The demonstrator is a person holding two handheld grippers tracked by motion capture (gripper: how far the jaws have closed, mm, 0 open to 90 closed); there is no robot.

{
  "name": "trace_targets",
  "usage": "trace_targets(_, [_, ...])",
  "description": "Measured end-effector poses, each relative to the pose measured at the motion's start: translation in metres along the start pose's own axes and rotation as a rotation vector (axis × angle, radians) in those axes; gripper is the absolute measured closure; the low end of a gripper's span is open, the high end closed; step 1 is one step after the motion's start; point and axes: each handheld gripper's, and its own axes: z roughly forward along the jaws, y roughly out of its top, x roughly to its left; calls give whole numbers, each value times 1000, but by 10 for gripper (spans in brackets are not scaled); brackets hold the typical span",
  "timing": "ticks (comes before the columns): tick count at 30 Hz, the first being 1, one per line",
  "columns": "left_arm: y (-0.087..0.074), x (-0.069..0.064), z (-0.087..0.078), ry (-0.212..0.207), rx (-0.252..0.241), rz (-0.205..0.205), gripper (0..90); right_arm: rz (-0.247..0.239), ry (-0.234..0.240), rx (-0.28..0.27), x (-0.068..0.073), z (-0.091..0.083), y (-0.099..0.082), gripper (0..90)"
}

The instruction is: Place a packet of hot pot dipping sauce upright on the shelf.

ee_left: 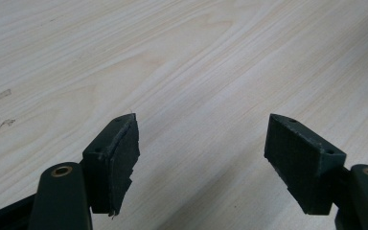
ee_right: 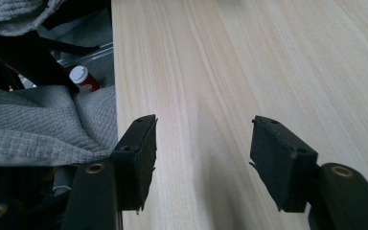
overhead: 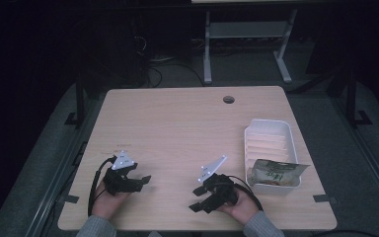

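In the high view my left gripper (overhead: 140, 181) rests near the table's front left, held in a hand, jaws pointing right. Its own view shows that gripper (ee_left: 202, 127) open, with bare wood between the pads. My right gripper (overhead: 197, 199) sits at the front centre, jaws pointing left toward the table's near edge. The right gripper view shows it (ee_right: 204, 125) open over bare wood, holding nothing. A white ribbed tray (overhead: 271, 133) stands at the right. A green and beige snack packet (overhead: 276, 173) lies across the tray's near end.
The light wooden table (overhead: 177, 128) has a round cable hole (overhead: 228, 99) at the back. The table's near edge (ee_right: 114, 72) runs beside a grey knitted garment (ee_right: 33, 124). A small red container with a white lid (ee_right: 81, 76) lies below the table.
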Motion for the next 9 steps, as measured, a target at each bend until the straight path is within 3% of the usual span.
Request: trace_targets(9, [0, 0, -3, -2, -14, 0, 269, 5, -44, -24, 1, -2, 1, 397])
